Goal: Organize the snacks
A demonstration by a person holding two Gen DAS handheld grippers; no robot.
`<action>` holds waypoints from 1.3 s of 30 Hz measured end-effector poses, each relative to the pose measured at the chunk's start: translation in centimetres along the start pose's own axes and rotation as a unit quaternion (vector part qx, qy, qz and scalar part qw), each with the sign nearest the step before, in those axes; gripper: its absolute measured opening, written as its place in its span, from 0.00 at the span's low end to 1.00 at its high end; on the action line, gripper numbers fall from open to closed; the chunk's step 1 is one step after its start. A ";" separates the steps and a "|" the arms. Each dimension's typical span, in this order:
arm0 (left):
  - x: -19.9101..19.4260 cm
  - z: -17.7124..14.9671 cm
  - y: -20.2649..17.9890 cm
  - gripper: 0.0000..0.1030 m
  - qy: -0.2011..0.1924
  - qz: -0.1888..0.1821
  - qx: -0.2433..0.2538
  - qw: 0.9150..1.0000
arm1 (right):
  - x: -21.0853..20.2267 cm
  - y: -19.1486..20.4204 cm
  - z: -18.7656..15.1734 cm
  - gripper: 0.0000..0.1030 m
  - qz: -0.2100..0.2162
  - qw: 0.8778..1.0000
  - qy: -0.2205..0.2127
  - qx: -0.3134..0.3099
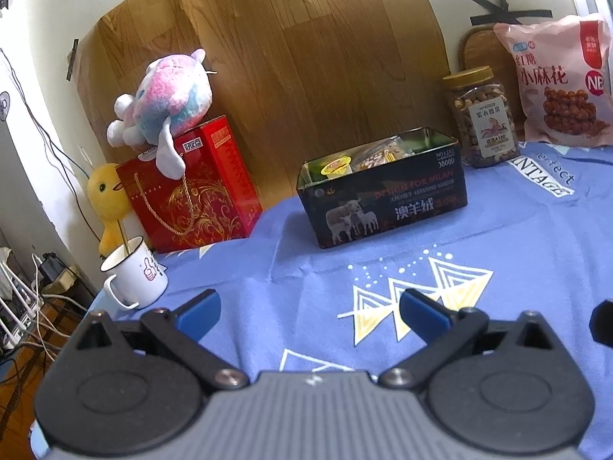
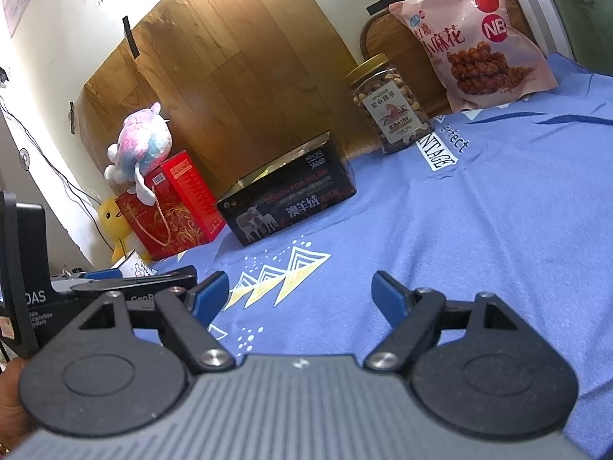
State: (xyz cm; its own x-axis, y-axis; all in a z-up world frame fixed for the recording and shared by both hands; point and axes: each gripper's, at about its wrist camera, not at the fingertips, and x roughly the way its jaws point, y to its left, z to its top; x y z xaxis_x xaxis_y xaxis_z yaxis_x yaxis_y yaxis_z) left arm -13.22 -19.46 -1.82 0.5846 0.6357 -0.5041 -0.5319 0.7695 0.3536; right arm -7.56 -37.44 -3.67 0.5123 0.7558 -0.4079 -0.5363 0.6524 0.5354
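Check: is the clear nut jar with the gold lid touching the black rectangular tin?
Apart. Left wrist view shows blue cloth between the clear gold-lidded nut jar and black rectangular tin.

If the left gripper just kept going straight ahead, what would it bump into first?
Probably the black tin holding snacks. The open left gripper points across bare blue cloth toward it, with nothing between, though depth is hard to judge.

A blue cloth (image 1: 306, 260) with white and yellow triangles covers the surface. At its back left corner stands a red gift box (image 1: 191, 191), with a pink and blue plush toy (image 1: 164, 103) lying on top. A yellow duck toy (image 1: 105, 195) is beside the box, behind a white enamel mug (image 1: 136, 274). Wood-grain panels (image 1: 306, 50) lean against the wall.
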 end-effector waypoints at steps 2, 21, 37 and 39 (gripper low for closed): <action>-0.1 0.0 0.1 1.00 -0.003 0.001 -0.002 1.000 | -0.1 0.0 0.0 0.81 0.001 1.000 -0.001 -0.002; -0.3 0.0 0.2 1.00 -0.010 0.009 0.003 1.000 | -0.4 0.0 0.2 0.81 0.002 1.000 -0.007 -0.001; -0.4 -0.1 0.0 1.00 -0.004 0.002 0.011 1.000 | -0.4 0.0 0.1 0.81 0.003 1.000 -0.008 0.002; -0.4 -0.1 0.0 1.00 -0.004 0.001 0.011 1.000 | -0.5 0.0 0.1 0.81 0.003 1.000 -0.008 0.001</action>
State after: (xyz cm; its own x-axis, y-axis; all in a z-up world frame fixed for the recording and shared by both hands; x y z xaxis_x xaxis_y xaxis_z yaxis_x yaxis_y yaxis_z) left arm -13.56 -19.71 -1.72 0.5883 0.6380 -0.4968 -0.5199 0.7690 0.3719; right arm -7.73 -37.83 -3.43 0.5193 0.7587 -0.3933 -0.5381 0.6478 0.5392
